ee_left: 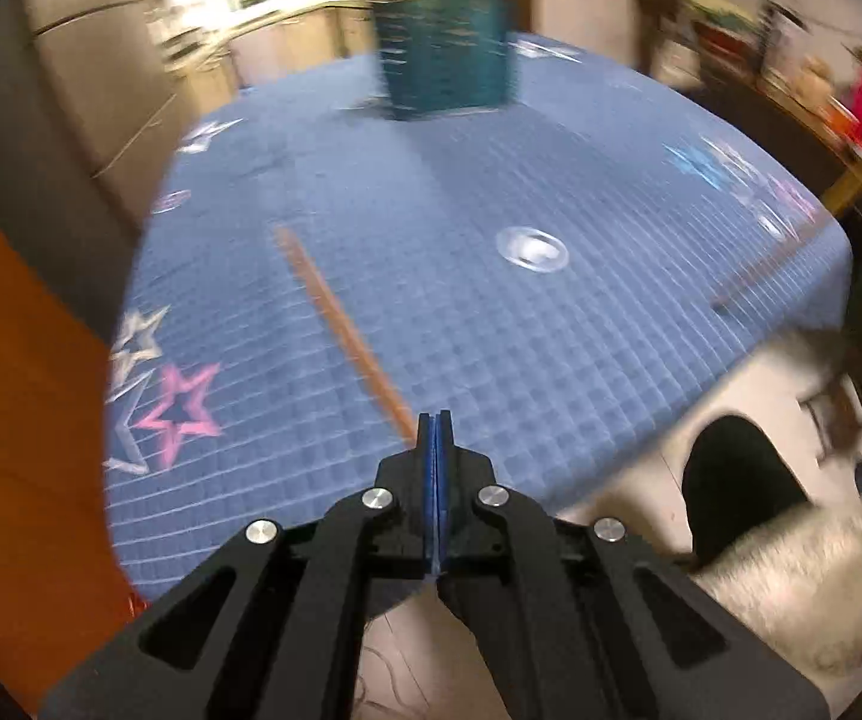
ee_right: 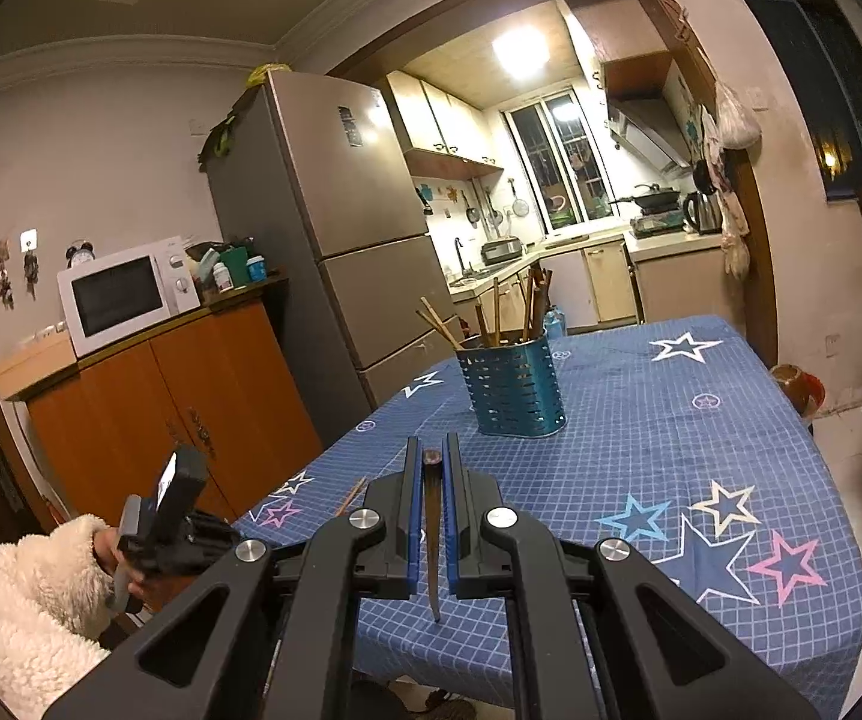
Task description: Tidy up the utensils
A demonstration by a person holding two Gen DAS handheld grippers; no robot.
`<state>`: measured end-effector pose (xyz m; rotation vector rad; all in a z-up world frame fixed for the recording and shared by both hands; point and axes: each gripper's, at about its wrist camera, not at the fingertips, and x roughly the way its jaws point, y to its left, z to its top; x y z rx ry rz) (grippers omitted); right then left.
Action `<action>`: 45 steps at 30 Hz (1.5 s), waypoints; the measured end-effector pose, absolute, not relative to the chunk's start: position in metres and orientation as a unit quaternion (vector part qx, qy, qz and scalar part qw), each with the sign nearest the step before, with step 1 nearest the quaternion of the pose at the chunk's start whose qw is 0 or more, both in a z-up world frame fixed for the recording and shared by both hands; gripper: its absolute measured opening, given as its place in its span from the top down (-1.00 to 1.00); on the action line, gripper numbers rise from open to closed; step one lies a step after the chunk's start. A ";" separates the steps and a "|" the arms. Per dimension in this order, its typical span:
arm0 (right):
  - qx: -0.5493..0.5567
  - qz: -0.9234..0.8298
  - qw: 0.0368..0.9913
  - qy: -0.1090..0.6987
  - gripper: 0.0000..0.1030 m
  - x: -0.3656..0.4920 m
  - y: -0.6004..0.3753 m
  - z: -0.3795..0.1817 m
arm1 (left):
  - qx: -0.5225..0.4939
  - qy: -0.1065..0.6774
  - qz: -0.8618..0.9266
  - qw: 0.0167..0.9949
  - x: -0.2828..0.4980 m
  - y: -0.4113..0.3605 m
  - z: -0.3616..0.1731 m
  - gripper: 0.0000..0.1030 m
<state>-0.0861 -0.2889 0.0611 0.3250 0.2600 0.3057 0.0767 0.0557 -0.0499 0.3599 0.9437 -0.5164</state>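
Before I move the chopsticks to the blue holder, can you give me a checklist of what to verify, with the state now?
1. Right gripper shut on dark chopstick: ok.
2. Left gripper shut on orange chopstick: ok, though blurred.
3. Blue holder upright on the tablecloth: ok.
4. Room left among the chopsticks in the holder: cannot tell.
5. Path from right gripper to holder free: ok.
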 end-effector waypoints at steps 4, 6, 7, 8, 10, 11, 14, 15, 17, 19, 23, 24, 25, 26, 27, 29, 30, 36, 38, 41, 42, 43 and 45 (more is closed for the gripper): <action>0.163 0.153 0.966 0.127 0.85 -0.085 -0.290 0.061 | 0.179 0.428 -0.281 0.840 0.053 0.059 -0.049 0.99; 0.159 0.153 0.967 0.126 0.85 -0.084 -0.290 0.061 | 0.194 0.406 -0.259 0.855 0.034 0.059 -0.052 0.86; 0.157 0.153 0.968 0.125 0.85 -0.084 -0.290 0.061 | 0.218 0.383 -0.229 0.868 0.021 0.058 -0.056 0.74; 0.156 0.153 0.968 0.124 0.85 -0.084 -0.290 0.061 | 0.238 0.362 -0.209 0.877 0.012 0.052 -0.059 0.66; 0.157 0.156 0.968 0.123 0.85 -0.082 -0.291 0.061 | 0.268 0.317 -0.175 0.893 -0.008 0.043 -0.065 0.48; 0.157 0.157 0.967 0.122 0.85 -0.081 -0.291 0.061 | 0.276 0.297 -0.164 0.899 -0.016 0.037 -0.070 0.36; 0.153 0.158 0.968 0.121 0.85 -0.079 -0.289 0.062 | 0.296 0.253 -0.125 0.912 -0.029 0.023 -0.088 0.28; 0.152 0.159 0.968 0.121 0.85 -0.080 -0.287 0.062 | 0.295 0.252 -0.116 0.914 -0.026 0.021 -0.092 0.28; 0.147 0.158 0.969 0.120 0.85 -0.082 -0.286 0.062 | 0.274 0.258 -0.096 0.921 -0.023 0.023 -0.100 0.29; 0.145 0.157 0.969 0.121 0.85 -0.083 -0.286 0.062 | 0.249 0.262 -0.089 0.928 -0.017 0.027 -0.105 0.30; 0.144 0.154 0.970 0.122 0.85 -0.084 -0.287 0.061 | 0.181 0.272 -0.081 0.942 -0.006 0.037 -0.109 0.43; 0.144 0.154 0.970 0.122 0.85 -0.084 -0.286 0.061 | 0.161 0.271 -0.083 0.945 -0.004 0.040 -0.109 0.45; 0.144 0.154 0.970 0.122 0.85 -0.085 -0.286 0.061 | 0.145 0.272 -0.087 0.947 -0.002 0.043 -0.109 0.49; 0.144 0.153 0.970 0.122 0.85 -0.085 -0.286 0.061 | 0.137 0.272 -0.089 0.948 -0.004 0.041 -0.110 0.56; 0.144 0.153 0.970 0.122 0.85 -0.085 -0.286 0.061 | 0.124 0.270 -0.090 0.951 -0.004 0.042 -0.111 0.61; 0.144 0.154 0.970 0.123 0.85 -0.085 -0.286 0.061 | 0.104 0.259 -0.094 0.956 -0.006 0.044 -0.109 0.64; 0.143 0.154 0.970 0.123 0.85 -0.085 -0.285 0.061 | 0.099 0.255 -0.095 0.957 -0.006 0.044 -0.108 0.64; 0.142 0.151 0.971 0.123 0.85 -0.086 -0.285 0.060 | 0.083 0.252 -0.098 0.959 0.003 0.043 -0.111 0.64; 0.141 0.150 0.971 0.124 0.85 -0.086 -0.285 0.060 | 0.071 0.250 -0.100 0.960 0.002 0.045 -0.113 0.64; 0.141 0.150 0.971 0.123 0.85 -0.086 -0.285 0.060 | 0.050 0.242 -0.101 0.964 0.001 0.049 -0.115 0.65; 0.141 0.151 0.971 0.123 0.85 -0.087 -0.285 0.060 | 0.045 0.239 -0.101 0.965 0.000 0.050 -0.117 0.65; 0.140 0.151 0.971 0.123 0.85 -0.086 -0.285 0.061 | 0.040 0.238 -0.102 0.965 -0.004 0.050 -0.118 0.66; 0.137 0.151 0.971 0.122 0.85 -0.087 -0.284 0.061 | 0.025 0.235 -0.104 0.966 -0.003 0.054 -0.119 0.71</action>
